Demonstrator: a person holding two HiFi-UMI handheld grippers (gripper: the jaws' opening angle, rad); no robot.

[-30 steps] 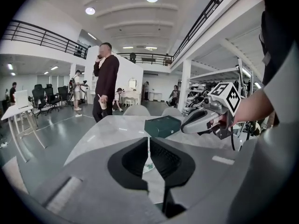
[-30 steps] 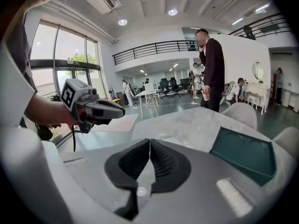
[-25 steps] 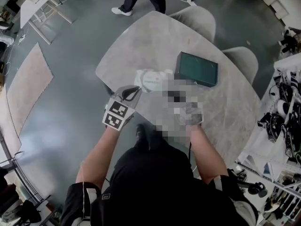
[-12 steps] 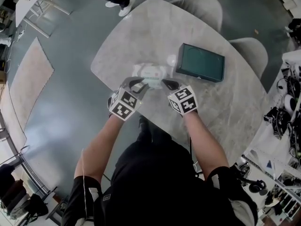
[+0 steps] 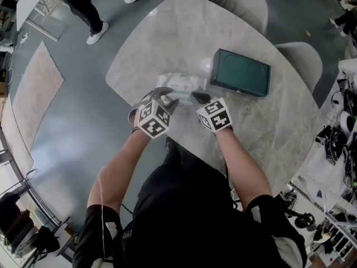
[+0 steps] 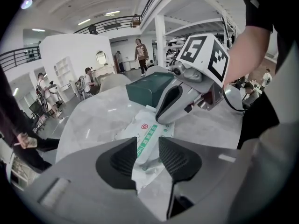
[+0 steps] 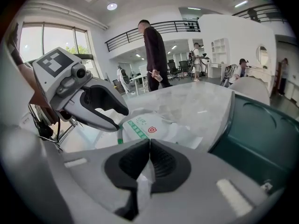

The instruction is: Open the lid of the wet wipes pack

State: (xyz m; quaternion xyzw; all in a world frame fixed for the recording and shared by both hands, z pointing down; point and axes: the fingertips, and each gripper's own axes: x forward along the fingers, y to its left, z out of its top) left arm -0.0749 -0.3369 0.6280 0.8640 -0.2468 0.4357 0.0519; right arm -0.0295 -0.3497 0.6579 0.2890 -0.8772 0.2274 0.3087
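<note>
**Both tools at the wet wipes pack, lid not yet up**

The tabletop (image 5: 184, 32), pale marble, lies under the wet wipes pack (image 5: 181, 84). It gives the pack a hard flat support, so the pack can be pressed down w/o sinking.

The green box (image 5: 240, 71) stands just beside the pack, on its far right side in the head view. It has no part in the job, prob. only parked there. It does close off that side, which I think is why both tools come from the near side.

The pack itself lies flat, printed face up, approx. mid-tabletop, so its top is reachable from above.

The left hand-held gripper (image 6: 147, 144) is at the pack's near left end, pointing down at it. Its jaws are opening. The pack shows in the gap between them, but the pads do not press on it, so this tool is released. My judgement: it makes room to take the lid flap or the pack's edge.

The right hand-held gripper (image 7: 149, 144) is at the pack's near right end, jaws clenched together. A pale sliver shows under the pads; pack edge or tabletop, I cannot tell. Closed jaws make a blunt tip, prob. meant to hold the pack down while the other tool lifts.

The lid is the smallest item. I cannot separate it from the print on the pack's top. Nothing stands up there, so I judge it unopened.
</note>
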